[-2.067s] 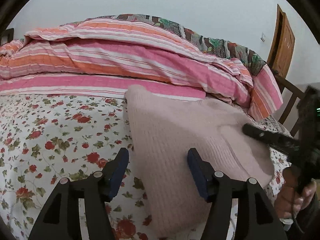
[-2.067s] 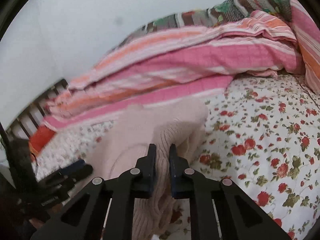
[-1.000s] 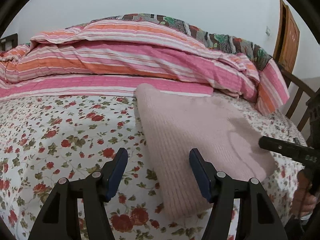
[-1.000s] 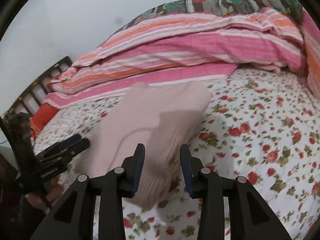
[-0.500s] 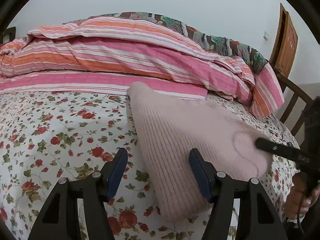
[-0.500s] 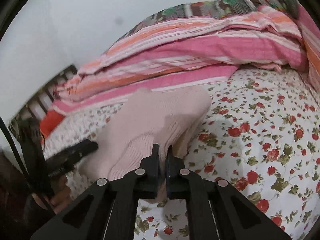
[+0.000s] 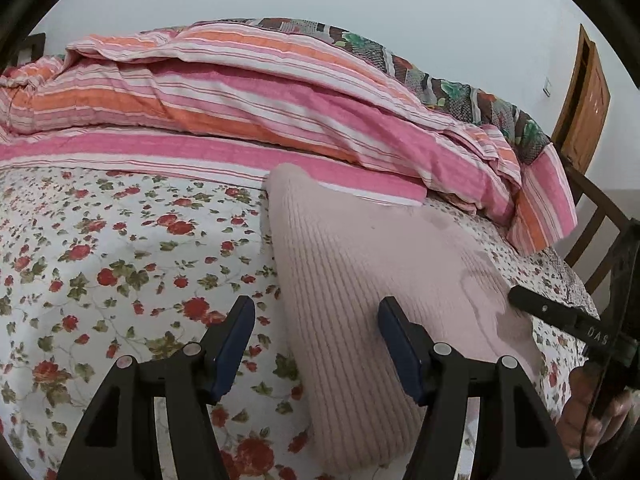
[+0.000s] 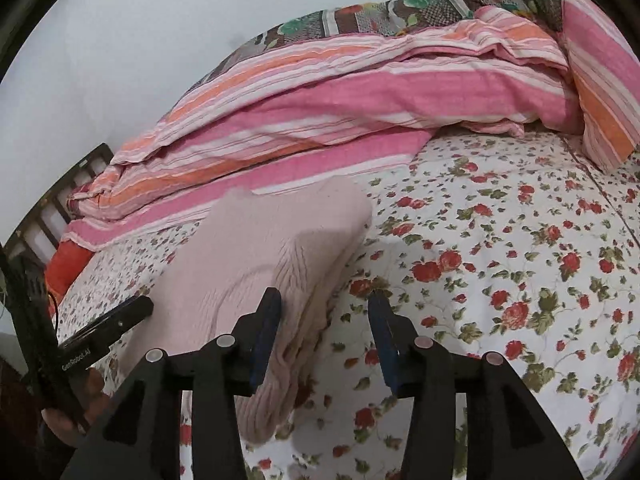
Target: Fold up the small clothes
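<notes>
While its jaws open, right hand-held gripper [image 8: 324, 320] released beside folded pink sweater [image 8: 256, 264]; left hand-held gripper [image 7: 316, 336] unclenched.

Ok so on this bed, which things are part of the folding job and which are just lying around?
Part of the job:
- pink knit garment, folded on the floral sheet
- right tool, opening beside its edge
- left tool, open

Just lying about:
- striped quilt
- patchwork blanket
- wooden door

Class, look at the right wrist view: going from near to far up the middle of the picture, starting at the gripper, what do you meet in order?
right gripper → folded pink knit garment → pink striped quilt → dark floral blanket → wall.
</notes>
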